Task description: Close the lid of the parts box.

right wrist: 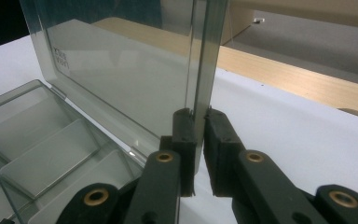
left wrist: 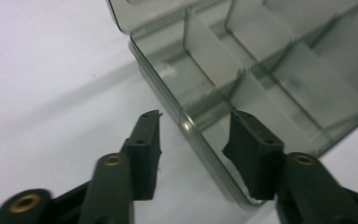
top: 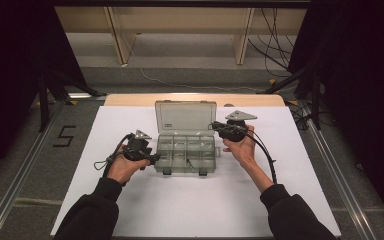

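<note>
While both hands work at the table: a person's black-sleeved forearms come in from the near edge.
Table: white sheet [top: 130, 205] over a pale wooden top [top: 130, 100], with grey floor to either side.
Floor marking: a black "5" [top: 64, 136] on the grey floor left of the table.
Box: clear smoky plastic organiser box [top: 186, 154], centre of the table toward the far side, its base split by dividers [left wrist: 209, 56] into small compartments.
Lid: lid [top: 185, 118] swung up at the far side of the base and standing nearly upright.
Label: small dark print on the lid's inner face [right wrist: 61, 57], too blurred to read.
Right gripper: right gripper [right wrist: 199, 140] at the lid's right edge, jaws pressed together on that edge with the thin plastic between them.
Left gripper: left gripper [left wrist: 193, 140] at the base's near left corner, jaws apart and straddling the corner wall, one jaw outside over the sheet and one inside; contact with the wall cannot be told.
Plates: a grey three-cornered plate [top: 240, 116] on top of the right gripper, another on the left.
</note>
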Demonstrator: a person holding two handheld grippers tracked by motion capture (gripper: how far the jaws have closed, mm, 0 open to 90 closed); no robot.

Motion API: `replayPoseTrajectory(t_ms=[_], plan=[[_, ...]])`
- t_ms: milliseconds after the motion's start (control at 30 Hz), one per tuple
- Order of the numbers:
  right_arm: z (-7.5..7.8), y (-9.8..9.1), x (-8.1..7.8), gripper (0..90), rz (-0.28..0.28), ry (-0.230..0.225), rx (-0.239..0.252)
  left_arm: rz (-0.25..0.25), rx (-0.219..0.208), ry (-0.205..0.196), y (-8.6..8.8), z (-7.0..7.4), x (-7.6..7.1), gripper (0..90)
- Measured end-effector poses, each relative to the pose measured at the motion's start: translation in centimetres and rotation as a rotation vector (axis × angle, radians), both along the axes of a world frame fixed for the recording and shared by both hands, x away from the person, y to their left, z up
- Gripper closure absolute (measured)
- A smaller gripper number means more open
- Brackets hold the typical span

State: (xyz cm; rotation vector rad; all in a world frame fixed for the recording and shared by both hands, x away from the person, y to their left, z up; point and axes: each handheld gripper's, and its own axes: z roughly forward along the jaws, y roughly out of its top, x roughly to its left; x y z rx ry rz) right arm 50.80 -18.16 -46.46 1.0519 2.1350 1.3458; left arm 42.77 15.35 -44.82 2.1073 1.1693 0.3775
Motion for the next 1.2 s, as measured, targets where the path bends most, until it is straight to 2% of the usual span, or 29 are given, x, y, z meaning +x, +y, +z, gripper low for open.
replayPoseTrajectory(t_ms=[33,100,133,167,267,300,367,400,433,467,533,600,667,700,733,800,867,967,1000,1067,1133,1200], plan=[[0.0,0.0,0.1,83.6,-0.001,-0.015,-0.004,0.001,0.003,-0.008,0.2,0.3,0.1,47.5],[0.0,0.1,-0.1,83.6,-0.001,0.002,0.002,0.004,0.01,-0.022,0.2,1.1,0.1,41.3],[0.0,0.0,0.0,83.6,0.0,-0.021,-0.008,0.008,0.006,-0.037,0.3,1.6,0.2,39.3],[0.0,0.1,0.0,83.6,0.003,-0.026,-0.007,0.015,0.0,-0.042,0.3,1.9,0.2,37.7],[0.0,0.1,0.0,83.6,-0.005,-0.015,0.0,0.052,-0.03,-0.096,0.2,3.3,0.7,35.1],[-0.1,0.1,0.1,83.6,-0.004,-0.026,-0.006,0.042,-0.014,-0.105,0.4,3.8,1.1,34.8],[-0.1,0.1,0.0,83.6,-0.006,-0.013,0.001,0.058,-0.03,-0.126,0.5,4.9,1.7,34.4],[-0.2,0.1,0.1,83.6,-0.01,-0.034,-0.001,0.063,-0.029,-0.141,0.6,5.5,2.0,34.5],[-0.2,0.1,0.1,83.6,-0.008,-0.033,-0.002,0.091,-0.072,-0.154,0.3,5.9,2.3,35.7],[-0.2,0.1,0.1,83.6,-0.008,-0.034,-0.003,0.073,-0.057,-0.152,0.6,6.5,2.7,38.5],[-0.3,0.2,0.2,83.6,-0.006,-0.042,0.004,0.099,-0.093,-0.172,0.2,7.3,3.5,42.1],[-0.3,0.2,0.2,83.6,-0.006,-0.041,0.008,0.066,-0.061,-0.186,0.2,8.1,4.1,46.5],[-0.3,0.1,0.2,83.6,-0.006,-0.036,0.004,0.071,-0.045,-0.211,-0.1,8.7,4.7,50.4],[-0.3,0.2,0.2,83.6,-0.005,-0.035,0.007,0.065,-0.041,-0.219,-0.3,8.9,5.0,55.3],[-0.3,0.2,0.2,83.6,-0.005,-0.036,0.006,0.061,-0.043,-0.226,-0.4,9.1,5.2,59.1],[-0.3,0.2,0.2,83.6,-0.003,-0.035,0.005,0.085,-0.093,-0.263,-0.9,9.3,5.7,69.2],[-0.3,0.2,0.2,83.6,-0.006,-0.04,0.003,0.089,-0.099,-0.277,-1.0,9.5,6.2,75.3],[-0.2,0.2,0.2,83.6,-0.007,-0.038,0.006,0.115,-0.127,-0.286,-1.0,9.6,7.1,86.2],[-0.3,0.2,0.2,83.6,-0.007,-0.049,0.002,0.118,-0.118,-0.285,-0.8,9.6,7.3,88.8],[-0.3,0.2,0.2,83.6,-0.004,-0.036,0.005,0.125,-0.121,-0.266,-0.8,9.4,8.0,89.5],[-0.2,0.1,0.1,83.6,-0.01,-0.028,-0.012,0.138,-0.124,-0.269,-0.9,9.2,8.4,89.6],[-0.3,0.2,0.2,83.6,-0.005,-0.037,0.007,0.143,-0.129,-0.265,-0.9,9.2,8.8,89.6]])
